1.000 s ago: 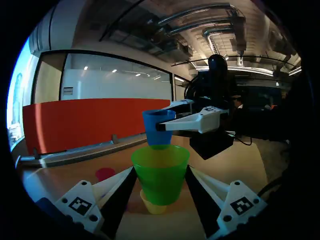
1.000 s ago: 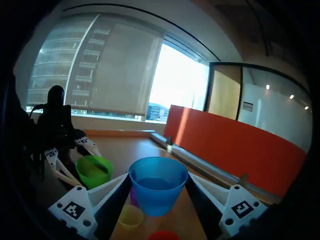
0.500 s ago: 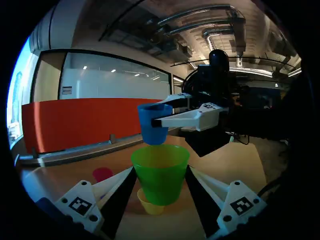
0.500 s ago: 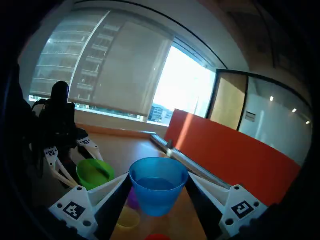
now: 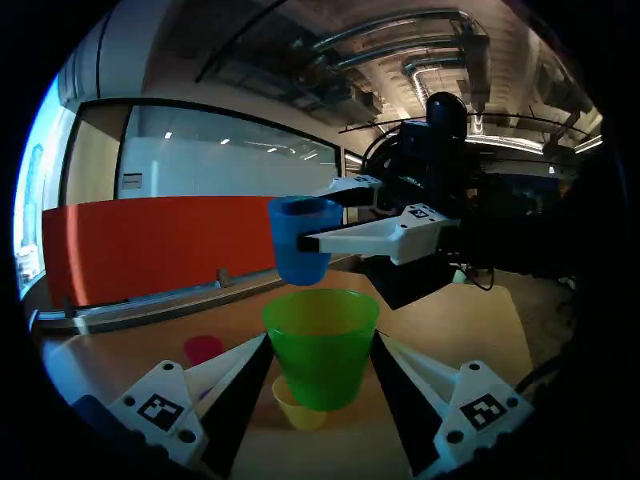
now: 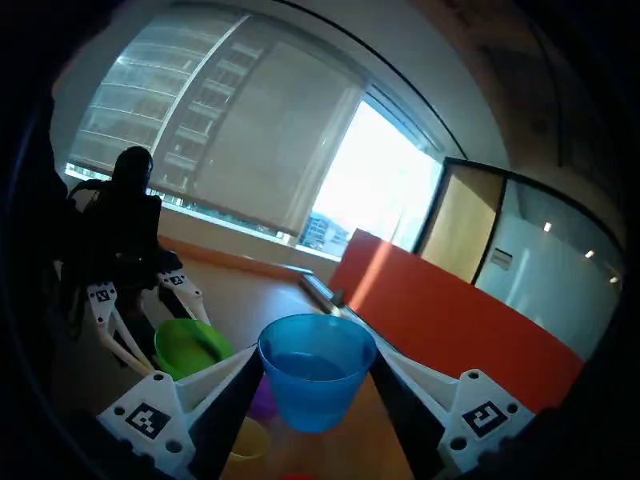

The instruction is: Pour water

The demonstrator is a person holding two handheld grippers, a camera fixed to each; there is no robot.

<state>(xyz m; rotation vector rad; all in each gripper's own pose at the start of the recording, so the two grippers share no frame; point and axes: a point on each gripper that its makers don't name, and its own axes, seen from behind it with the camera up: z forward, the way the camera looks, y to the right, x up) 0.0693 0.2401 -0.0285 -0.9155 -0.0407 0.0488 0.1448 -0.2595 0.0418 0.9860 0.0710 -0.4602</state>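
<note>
Right gripper view: right gripper (image 6: 316, 360) clamps blue cup (image 6: 314, 392) w/ water (image 6: 310, 366), held higher than green cup (image 5: 322, 360) clamped in left gripper (image 5: 320, 348), prob. for pouring.

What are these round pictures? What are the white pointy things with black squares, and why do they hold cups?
They are two hand-held grabbers, each carrying a camera. One picture looks along the left gripper, which squeezes a green cup. The other looks along the right gripper, which squeezes a blue cup with water inside. Below, on the wooden table, stand a yellow cup and a pink cup.
</note>
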